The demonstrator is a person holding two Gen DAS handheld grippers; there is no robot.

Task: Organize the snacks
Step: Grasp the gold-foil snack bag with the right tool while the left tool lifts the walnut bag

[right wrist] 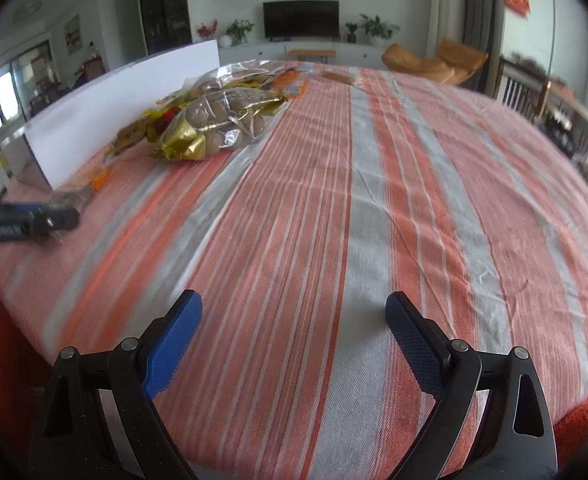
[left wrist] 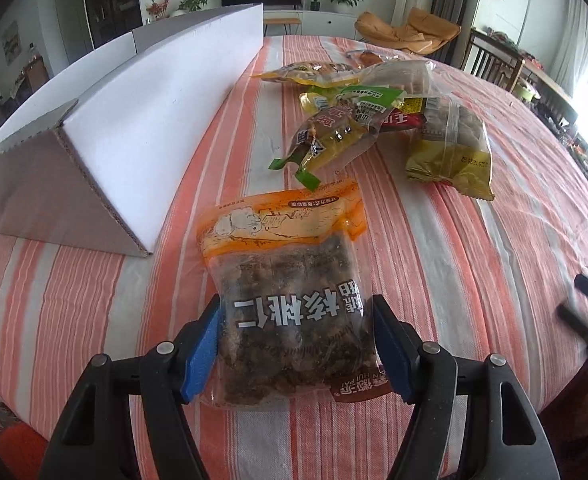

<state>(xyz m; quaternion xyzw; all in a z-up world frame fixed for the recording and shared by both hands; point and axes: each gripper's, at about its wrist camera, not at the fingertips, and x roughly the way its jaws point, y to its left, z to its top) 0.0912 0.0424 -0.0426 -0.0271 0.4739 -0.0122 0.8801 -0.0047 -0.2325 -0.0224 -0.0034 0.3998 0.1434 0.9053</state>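
While left gripper (left wrist: 294, 344) jaws clamp the walnut bag (left wrist: 290, 300) beside the white box (left wrist: 154, 120), right gripper (right wrist: 294, 344) jaws gape empty over the striped surface (right wrist: 373, 200).

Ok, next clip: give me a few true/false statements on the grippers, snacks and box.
1. The left hand-held gripper is closed on the walnut bag. True.
2. The right hand-held gripper holds a snack. False: it is open, with only striped cloth between its pads.
3. The white cardboard box lies right of the snack pile. False: it lies left.
4. The snack pile lies on the cloth. True.
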